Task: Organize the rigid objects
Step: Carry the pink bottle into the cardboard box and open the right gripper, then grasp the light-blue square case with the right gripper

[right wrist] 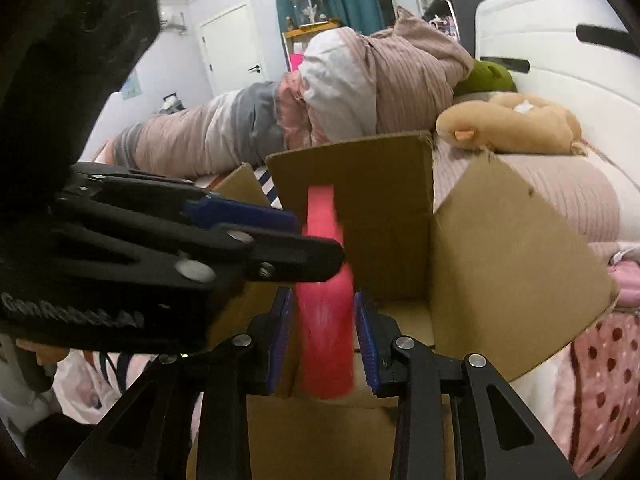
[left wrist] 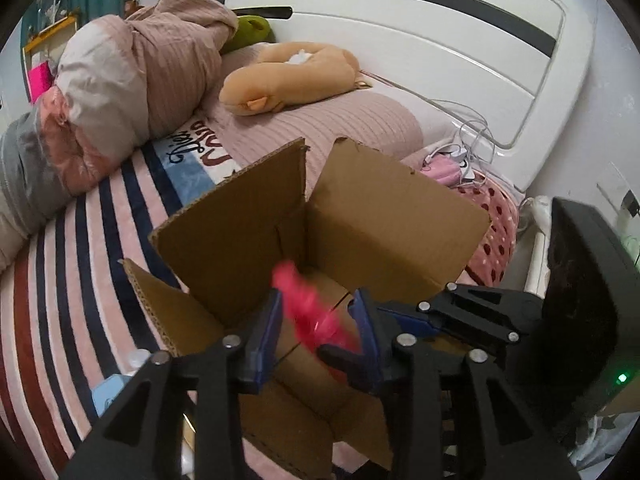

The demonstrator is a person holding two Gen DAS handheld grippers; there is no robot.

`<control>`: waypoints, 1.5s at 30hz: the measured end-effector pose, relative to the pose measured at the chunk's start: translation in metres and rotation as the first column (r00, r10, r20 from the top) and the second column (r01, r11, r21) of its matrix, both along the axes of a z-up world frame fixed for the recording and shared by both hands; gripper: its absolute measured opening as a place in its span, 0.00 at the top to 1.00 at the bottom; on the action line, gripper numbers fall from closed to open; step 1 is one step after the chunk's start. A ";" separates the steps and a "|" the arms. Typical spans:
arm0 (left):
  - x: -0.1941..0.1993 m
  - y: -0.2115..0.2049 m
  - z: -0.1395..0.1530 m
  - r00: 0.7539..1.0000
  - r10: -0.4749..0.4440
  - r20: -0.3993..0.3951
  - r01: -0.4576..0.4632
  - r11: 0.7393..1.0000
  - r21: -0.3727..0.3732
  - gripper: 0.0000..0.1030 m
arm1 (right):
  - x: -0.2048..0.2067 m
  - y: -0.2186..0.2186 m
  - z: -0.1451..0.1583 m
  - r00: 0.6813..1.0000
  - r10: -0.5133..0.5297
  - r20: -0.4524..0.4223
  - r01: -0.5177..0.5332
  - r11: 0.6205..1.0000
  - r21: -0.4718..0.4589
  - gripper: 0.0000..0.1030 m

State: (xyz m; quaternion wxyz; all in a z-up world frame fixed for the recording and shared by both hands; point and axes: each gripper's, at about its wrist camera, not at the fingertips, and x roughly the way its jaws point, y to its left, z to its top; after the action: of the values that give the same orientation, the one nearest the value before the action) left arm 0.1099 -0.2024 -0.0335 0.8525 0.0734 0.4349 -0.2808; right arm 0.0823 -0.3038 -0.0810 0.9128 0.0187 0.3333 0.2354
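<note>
Open brown cardboard box [left wrist: 384, 216] on striped bed cover [left wrist: 60, 280], flaps up. Blurred pink rigid plastic piece [right wrist: 326, 320] sits over box mouth, btwn right gripper [right wrist: 324, 340] pads, narrow gaps each side; grip unclear. Left gripper [left wrist: 316, 336] wide apart around it. Prob light, stiff, smooth; grip flat mid-section. Exact shape lost to blur, lower end hidden.

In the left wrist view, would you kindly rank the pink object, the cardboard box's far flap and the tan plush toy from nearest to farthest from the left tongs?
1. Pink object, blurred, between the left tongs.
2. Far flap of the cardboard box, just beyond.
3. Tan plush toy, farthest, on the bed near the headboard.
</note>
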 end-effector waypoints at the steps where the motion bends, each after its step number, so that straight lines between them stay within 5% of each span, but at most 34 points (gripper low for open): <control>1: 0.001 0.003 0.000 1.000 0.003 -0.008 -0.003 1.000 -0.013 0.60 | -0.001 0.000 0.000 1.000 -0.003 -0.009 0.003 1.000 0.005 0.73; 5: 0.000 0.011 0.005 1.000 0.020 0.009 -0.020 0.999 -0.030 0.56 | 0.006 0.006 -0.004 1.000 -0.019 -0.021 0.018 1.000 -0.002 0.73; 12: -0.018 0.065 0.037 0.990 0.114 0.088 -0.103 0.988 -0.116 0.31 | -0.018 0.010 0.010 1.000 -0.025 0.003 0.025 1.000 -0.017 0.73; 19: -0.046 0.159 0.059 0.943 0.285 0.171 -0.267 0.956 -0.122 0.28 | -0.047 0.041 0.057 0.993 0.050 0.110 -0.051 0.999 0.003 0.72; 22: -0.058 0.204 0.054 0.915 0.357 0.186 -0.341 0.933 -0.112 0.24 | -0.063 0.074 0.071 0.984 0.091 0.154 -0.090 0.996 -0.015 0.59; 25: -0.071 0.246 0.038 0.894 0.402 0.195 -0.389 0.915 -0.104 0.23 | -0.067 0.117 0.073 0.974 0.173 0.149 -0.168 0.985 -0.046 0.56; 30: -0.091 0.297 0.002 0.884 0.425 0.194 -0.413 0.905 -0.102 0.23 | -0.054 0.188 0.042 0.972 0.232 0.045 -0.221 0.959 -0.179 0.37; 34: -0.093 0.325 -0.028 0.882 0.443 0.164 -0.430 0.896 -0.106 0.23 | -0.025 0.225 -0.002 0.966 0.238 -0.105 -0.255 0.947 -0.195 0.24; 39: -0.082 0.342 -0.062 0.900 0.420 0.117 -0.406 0.905 -0.125 0.23 | 0.016 0.242 -0.053 0.960 0.157 -0.233 -0.211 0.950 -0.230 0.24; 45: -0.068 0.347 -0.085 0.919 0.384 0.089 -0.368 0.916 -0.159 0.23 | 0.043 0.254 -0.073 0.950 0.167 -0.265 -0.220 0.957 -0.187 0.21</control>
State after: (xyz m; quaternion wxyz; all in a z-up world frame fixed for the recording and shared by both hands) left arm 0.0417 0.1447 -0.1182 0.9178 -0.0549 0.3689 -0.1362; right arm 0.1249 -0.0500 -0.1538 0.8334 -0.0834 0.4675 0.2828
